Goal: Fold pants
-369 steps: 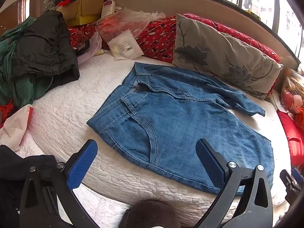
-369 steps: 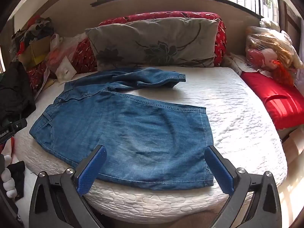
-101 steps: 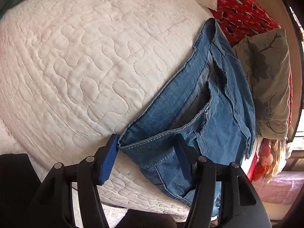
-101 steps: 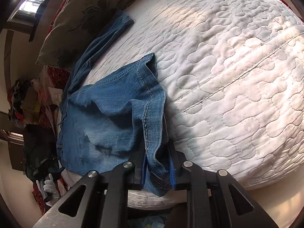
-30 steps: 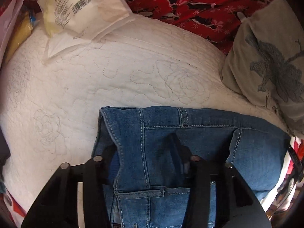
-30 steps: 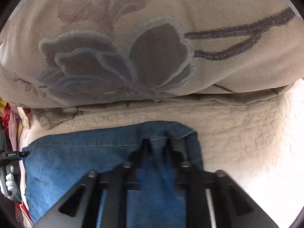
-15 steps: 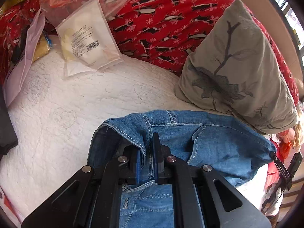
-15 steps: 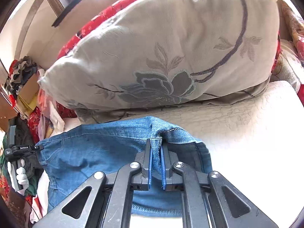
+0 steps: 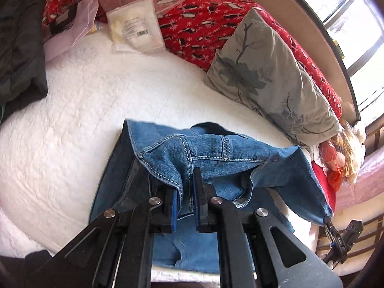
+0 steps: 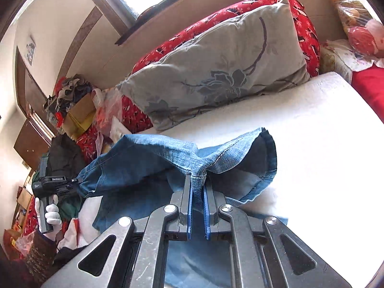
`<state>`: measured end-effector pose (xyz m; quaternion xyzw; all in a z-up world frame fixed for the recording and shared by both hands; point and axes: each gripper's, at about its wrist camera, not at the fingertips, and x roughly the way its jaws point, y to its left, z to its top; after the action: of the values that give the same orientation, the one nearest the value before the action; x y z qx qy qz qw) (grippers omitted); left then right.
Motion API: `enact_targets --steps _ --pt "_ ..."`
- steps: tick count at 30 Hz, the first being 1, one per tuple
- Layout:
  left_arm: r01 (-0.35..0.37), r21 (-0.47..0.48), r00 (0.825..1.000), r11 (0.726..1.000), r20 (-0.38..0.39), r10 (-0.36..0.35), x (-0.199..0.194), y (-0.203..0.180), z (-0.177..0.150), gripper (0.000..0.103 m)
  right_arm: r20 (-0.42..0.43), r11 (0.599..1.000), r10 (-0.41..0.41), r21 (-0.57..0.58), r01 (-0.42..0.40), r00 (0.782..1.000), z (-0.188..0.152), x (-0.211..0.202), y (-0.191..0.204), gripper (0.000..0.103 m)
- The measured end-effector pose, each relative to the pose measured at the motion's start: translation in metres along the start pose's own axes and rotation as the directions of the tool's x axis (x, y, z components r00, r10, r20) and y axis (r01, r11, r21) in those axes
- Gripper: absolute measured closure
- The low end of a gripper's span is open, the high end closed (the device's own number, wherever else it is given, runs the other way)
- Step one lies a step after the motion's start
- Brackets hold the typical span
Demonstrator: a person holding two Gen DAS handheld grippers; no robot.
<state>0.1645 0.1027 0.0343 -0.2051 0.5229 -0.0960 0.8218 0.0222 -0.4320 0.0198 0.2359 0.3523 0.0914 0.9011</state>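
Pants [image 9: 216, 153] lifted off white quilted bed [image 9: 72, 120], strung between both tongs. Left gripper [image 9: 184, 199] pinching stitched waistband edge; right gripper [image 10: 197, 192] pinching a seam at the leg hem. Denim sags between them, rest lying below. Grey floral pillow [image 10: 228, 64] beyond, against red cushion [image 9: 192, 24].
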Motion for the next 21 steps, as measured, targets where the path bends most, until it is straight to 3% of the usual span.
enact_targets --steps 2,4,7,10,13,15,18,21 --pt "-0.024 -0.04 0.999 0.999 -0.039 0.022 0.005 0.024 -0.033 0.095 -0.06 0.999 -0.049 -0.014 0.049 0.997 -0.045 -0.011 -0.003 0.092" --pt "-0.069 -0.099 0.993 0.993 -0.107 0.058 0.019 0.052 -0.062 0.095 -0.167 0.994 -0.106 -0.009 0.106 0.98 -0.087 -0.007 -0.013 0.092" --pt "-0.047 -0.234 0.98 0.971 -0.197 0.0 0.033 0.092 -0.091 0.093 -0.262 0.981 -0.171 0.041 0.188 0.95 -0.13 -0.009 -0.033 0.091" --pt "0.02 -0.318 0.986 0.948 -0.151 -0.071 0.012 0.109 -0.107 0.085 -0.225 0.975 -0.14 0.141 0.174 0.964 -0.141 -0.032 -0.044 0.089" --pt "0.033 -0.312 0.994 0.95 -0.092 -0.064 -0.015 0.104 -0.114 0.082 -0.164 0.965 -0.133 0.205 0.165 0.977 -0.137 -0.056 -0.052 0.065" --pt "0.067 -0.321 0.993 0.945 -0.071 -0.094 -0.024 0.097 -0.119 0.058 -0.12 0.954 -0.097 0.273 0.127 0.988 -0.133 -0.067 -0.058 0.048" --pt "0.083 -0.3 0.995 0.95 -0.019 -0.093 -0.031 0.076 -0.121 0.035 -0.091 0.912 0.012 0.41 0.026 0.996 -0.129 -0.064 -0.066 0.046" --pt "0.083 -0.278 0.995 0.957 -0.021 -0.093 -0.019 0.06 -0.119 0.034 -0.072 0.841 0.137 0.536 -0.077 0.988 -0.13 -0.046 -0.066 0.046"
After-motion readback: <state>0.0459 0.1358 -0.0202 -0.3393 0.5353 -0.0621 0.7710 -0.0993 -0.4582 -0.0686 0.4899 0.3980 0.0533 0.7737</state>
